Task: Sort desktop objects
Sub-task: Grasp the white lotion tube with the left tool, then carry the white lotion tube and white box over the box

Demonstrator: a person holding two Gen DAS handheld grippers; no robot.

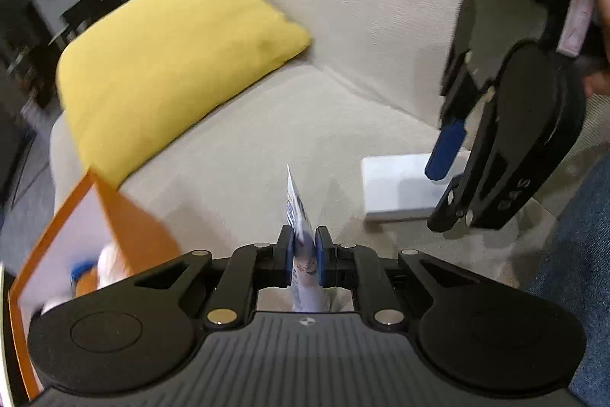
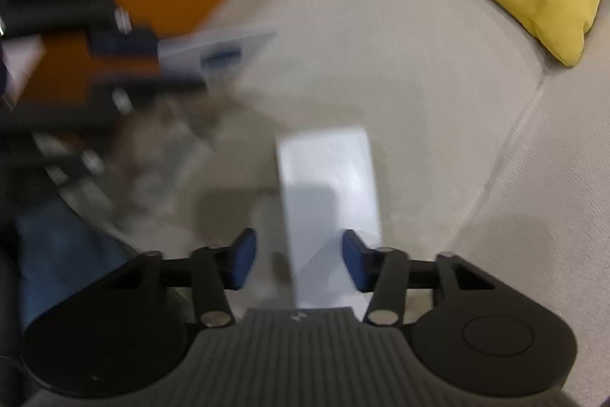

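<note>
We are pinching a thin printed card (image 1: 301, 235) edge-on in the left gripper (image 1: 305, 256), the orange box (image 1: 126, 216) lying to its left. Our right gripper (image 2: 297, 262), half-open, is straddling a white box (image 2: 328, 178) still ungripped on the sofa (image 1: 343, 25).

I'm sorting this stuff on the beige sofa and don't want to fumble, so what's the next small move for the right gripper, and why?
Probably lower the right gripper a little further and close it on the flat white rectangular box. The blue pads straddle the box's near end but do not appear to touch it. The left gripper is already shut on a thin white printed card, so it is occupied.
</note>
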